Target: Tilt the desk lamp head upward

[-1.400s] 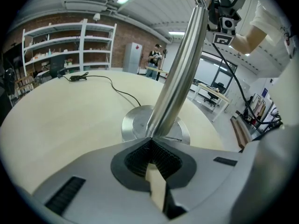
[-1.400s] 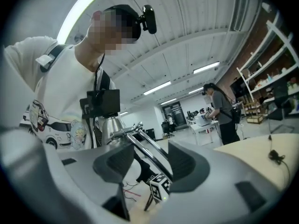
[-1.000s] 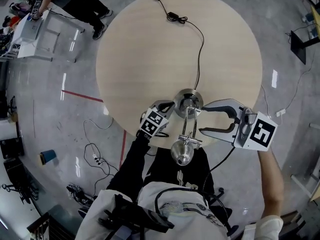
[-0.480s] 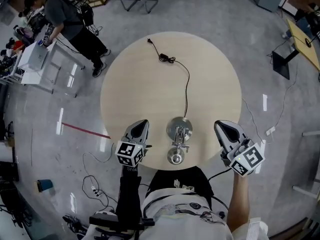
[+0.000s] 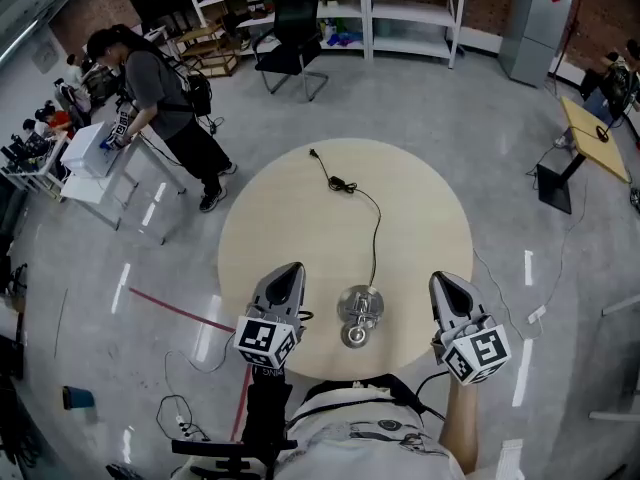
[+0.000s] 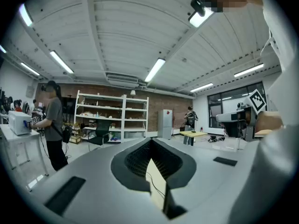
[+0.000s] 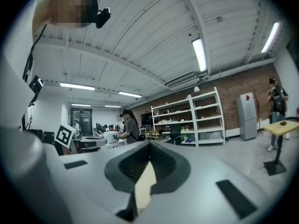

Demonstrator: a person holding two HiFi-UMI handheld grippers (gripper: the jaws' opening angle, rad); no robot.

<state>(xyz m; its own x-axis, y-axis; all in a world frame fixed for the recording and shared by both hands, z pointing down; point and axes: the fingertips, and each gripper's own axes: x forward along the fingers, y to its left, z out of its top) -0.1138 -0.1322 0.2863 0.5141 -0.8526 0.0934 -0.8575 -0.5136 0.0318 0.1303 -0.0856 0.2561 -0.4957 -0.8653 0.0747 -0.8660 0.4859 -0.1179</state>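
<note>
On the near edge of the round table (image 5: 300, 218), the desk lamp (image 5: 360, 306) is being flanked by both tools, its long axis running from base toward the person, with the lamp head (image 5: 353, 337) nearest. The left gripper (image 5: 288, 271) and right gripper (image 5: 443, 281) are being held level, apart from it, about equally near, jaws clenched on nothing.

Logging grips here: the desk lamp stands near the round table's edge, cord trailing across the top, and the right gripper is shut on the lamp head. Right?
No. The right gripper is shut on nothing, clear of the desk lamp at its right, as the head view shows. The table edge and cord are as stated.
</note>
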